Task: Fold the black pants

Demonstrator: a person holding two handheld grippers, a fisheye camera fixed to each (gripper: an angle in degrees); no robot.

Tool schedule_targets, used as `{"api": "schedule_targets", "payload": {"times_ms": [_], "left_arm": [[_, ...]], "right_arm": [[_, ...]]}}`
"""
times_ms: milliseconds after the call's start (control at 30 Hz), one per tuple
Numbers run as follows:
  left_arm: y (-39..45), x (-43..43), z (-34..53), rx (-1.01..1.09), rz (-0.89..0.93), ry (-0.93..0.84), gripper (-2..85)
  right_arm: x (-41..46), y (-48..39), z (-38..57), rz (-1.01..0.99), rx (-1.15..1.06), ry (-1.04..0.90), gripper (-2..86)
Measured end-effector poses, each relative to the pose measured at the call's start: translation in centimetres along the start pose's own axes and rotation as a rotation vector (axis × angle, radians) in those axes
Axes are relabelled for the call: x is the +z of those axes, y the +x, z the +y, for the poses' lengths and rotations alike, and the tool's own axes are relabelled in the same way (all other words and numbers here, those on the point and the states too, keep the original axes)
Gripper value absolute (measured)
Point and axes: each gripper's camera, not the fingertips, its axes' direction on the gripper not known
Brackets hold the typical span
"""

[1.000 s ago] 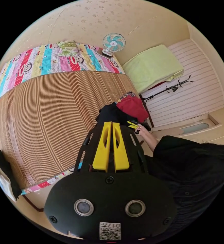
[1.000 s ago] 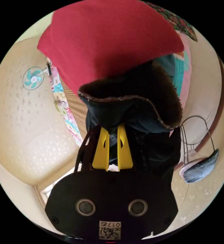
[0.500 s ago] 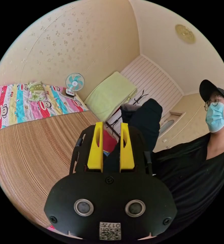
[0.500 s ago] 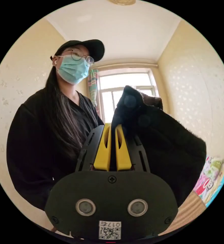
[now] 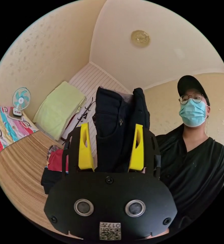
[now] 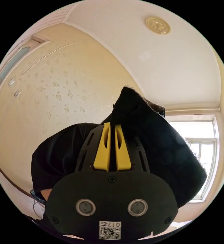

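Note:
The black pants [image 5: 112,127] hang bunched in the air in front of the person [image 5: 195,157]. In the left gripper view my left gripper [image 5: 112,125] stands open, its yellow jaws wide apart, with the pants' waist part lying in the gap between them. In the right gripper view my right gripper [image 6: 112,124] is shut on a fold of the black pants [image 6: 155,152], which drape off to the right of the jaws. The rest of the pants is hidden below the gripper bodies.
A bamboo mat [image 5: 15,162] covers the bed, with a red garment [image 5: 56,160] and dark clothes [image 5: 49,179] piled at its edge. A small fan [image 5: 21,97] stands on the patterned sheet. A coat rack [image 5: 82,115] and a green-covered block [image 5: 58,109] stand beyond.
The right gripper has lifted the pants off the pile by the red garment. The left gripper's jaws have opened wide around the cloth. Both cameras have tilted up toward the ceiling.

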Motion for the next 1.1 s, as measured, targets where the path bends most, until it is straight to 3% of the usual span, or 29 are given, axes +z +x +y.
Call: {"api": "schedule_targets", "payload": {"times_ms": [167,267,367,433,533,600,700,733,867,1000,1100], "left_arm": [[1.6,2.4,-5.0,-0.039,0.134,-0.093,12.1],[4.3,1.3,-6.4,0.008,0.216,-0.058,6.1],[8.7,-0.5,-6.9,0.079,0.161,-0.006,5.1],[11.6,-1.6,-7.1,0.119,0.132,0.057,4.9],[15.3,-4.1,-7.7,0.148,0.129,0.208,4.8],[18.4,-6.0,-8.6,0.215,0.112,0.296,4.7],[22.6,-7.3,-9.7,0.324,0.002,0.344,4.5],[23.1,-7.5,-9.9,0.323,-0.014,0.356,4.5],[25.2,-6.9,-11.5,0.372,-0.064,0.286,4.3],[26.4,-5.1,-11.5,0.373,-0.103,0.201,3.9],[28.2,-5.0,-11.2,0.431,-0.094,0.140,3.7]], "right_arm": [[3.1,2.2,-3.0,-0.113,-0.018,-0.108,1.6],[4.1,1.4,-5.1,-0.031,-0.045,-0.217,1.6],[3.7,0.1,-6.8,0.087,-0.054,-0.215,1.8],[2.7,-0.6,-7.7,0.247,-0.034,-0.212,2.1],[0.7,-1.4,-9.2,0.642,0.108,-0.218,3.0],[-1.0,-1.4,-10.1,1.079,0.339,-0.262,4.3],[-1.2,-3.8,-10.2,1.556,0.455,-0.241,9.1],[-0.9,-4.4,-10.1,1.586,0.457,-0.218,11.2],[2.6,-3.0,-7.0,1.357,0.517,-0.208,20.5],[-0.1,3.5,1.2,1.483,0.809,-0.351,23.5],[-4.1,5.4,6.1,1.300,0.915,-0.197,24.9]]}}
